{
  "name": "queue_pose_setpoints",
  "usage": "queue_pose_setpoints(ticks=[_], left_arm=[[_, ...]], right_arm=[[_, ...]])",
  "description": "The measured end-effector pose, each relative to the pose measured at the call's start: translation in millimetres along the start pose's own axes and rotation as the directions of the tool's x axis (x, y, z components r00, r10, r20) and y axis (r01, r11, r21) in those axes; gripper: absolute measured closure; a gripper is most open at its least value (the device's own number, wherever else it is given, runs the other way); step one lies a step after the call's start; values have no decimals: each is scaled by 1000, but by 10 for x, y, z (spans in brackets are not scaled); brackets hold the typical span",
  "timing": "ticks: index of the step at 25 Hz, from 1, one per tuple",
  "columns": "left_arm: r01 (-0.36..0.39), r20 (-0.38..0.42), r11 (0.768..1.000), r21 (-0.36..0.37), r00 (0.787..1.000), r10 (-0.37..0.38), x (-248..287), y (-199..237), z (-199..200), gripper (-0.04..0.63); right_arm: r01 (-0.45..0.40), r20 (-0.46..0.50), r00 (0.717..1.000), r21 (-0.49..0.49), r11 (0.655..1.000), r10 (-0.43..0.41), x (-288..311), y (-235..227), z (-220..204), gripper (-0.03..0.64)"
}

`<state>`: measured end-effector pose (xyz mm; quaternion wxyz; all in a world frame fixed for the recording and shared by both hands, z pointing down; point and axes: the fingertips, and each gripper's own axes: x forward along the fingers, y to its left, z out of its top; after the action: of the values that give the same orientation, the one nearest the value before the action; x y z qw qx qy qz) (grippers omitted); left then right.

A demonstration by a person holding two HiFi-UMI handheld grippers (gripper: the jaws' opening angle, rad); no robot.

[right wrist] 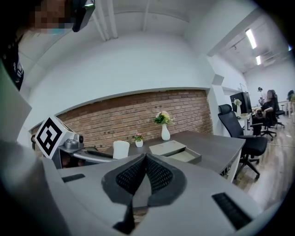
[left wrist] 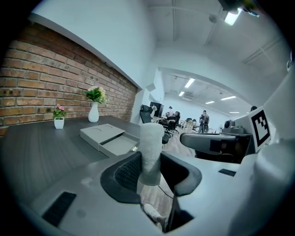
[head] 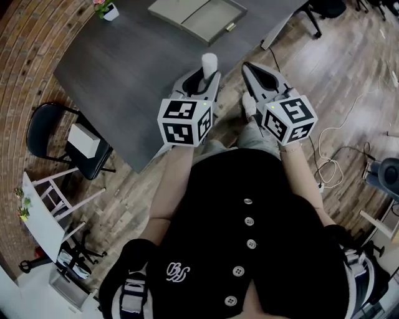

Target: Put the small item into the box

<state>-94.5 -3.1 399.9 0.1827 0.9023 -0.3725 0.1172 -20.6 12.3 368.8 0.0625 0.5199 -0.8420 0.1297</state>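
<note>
White and fuzzy, the small item [left wrist: 151, 152] stands upright in the left tool [head: 204, 76], which is clenched on its lower half. The top pokes out above the jaws. Holding it low and upright looks like a way to keep the free end visible and ready to be lowered into an opening. The right tool [right wrist: 145, 159] is pressed closed on nothing, its ribbed pads meeting. I judge it is simply parked beside its partner, since one tool is enough for so light a thing.

Both tools are held close to the person's body, short of the near edge of the dark grey bench [head: 124, 68]. The grey box [head: 199, 19] lies on the bench at twelve o'clock in the head view, well apart from the item. Its shallow drawer is pulled out towards one o'clock and looks empty. That open drawer is probably where the item is meant to go, so the carry across the bench is not yet done.

A small flower pot [head: 107, 9] sits at eleven o'clock near the brick wall. A white vase [left wrist: 93, 112] of flowers shows in the left gripper view. A black chair [head: 62, 143] with something white on its seat is at nine o'clock.

As for writing, the cube [head: 184, 121] on each tool carries black-and-white square markers, not words. The black shirt [head: 249, 205] has a small white curly emblem I cannot read. The box shows no label.
</note>
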Motion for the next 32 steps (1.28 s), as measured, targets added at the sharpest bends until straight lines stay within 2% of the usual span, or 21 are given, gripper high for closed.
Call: queue_pose_setpoints(ticks=[7, 14, 17, 23, 28, 32], left_arm=[[-140, 15, 988, -63, 990, 141, 913, 249, 478, 469], [-267, 53, 958, -101, 961, 273, 1693, 386, 1001, 469], [-323, 60, 939, -120, 942, 331, 1843, 492, 1125, 469], [-406, 19, 900, -160, 910, 413, 1890, 620, 1059, 469], [-426, -17, 889, -169, 903, 429, 1885, 716, 936, 469], [-415, -40, 894, -169, 909, 414, 1899, 745, 902, 469]], right_arm=[[-150, -35, 988, -20, 989, 149, 595, -913, 371, 615], [-356, -97, 933, -90, 930, 348, 1117, -1510, 706, 615], [-428, -118, 901, -95, 899, 417, 1280, -1617, 763, 615], [-520, -156, 849, -71, 851, 505, 1496, -1639, 729, 615], [-559, -179, 822, -66, 827, 541, 1574, -1533, 652, 615], [-557, -194, 820, -58, 828, 538, 1625, -1526, 627, 615]])
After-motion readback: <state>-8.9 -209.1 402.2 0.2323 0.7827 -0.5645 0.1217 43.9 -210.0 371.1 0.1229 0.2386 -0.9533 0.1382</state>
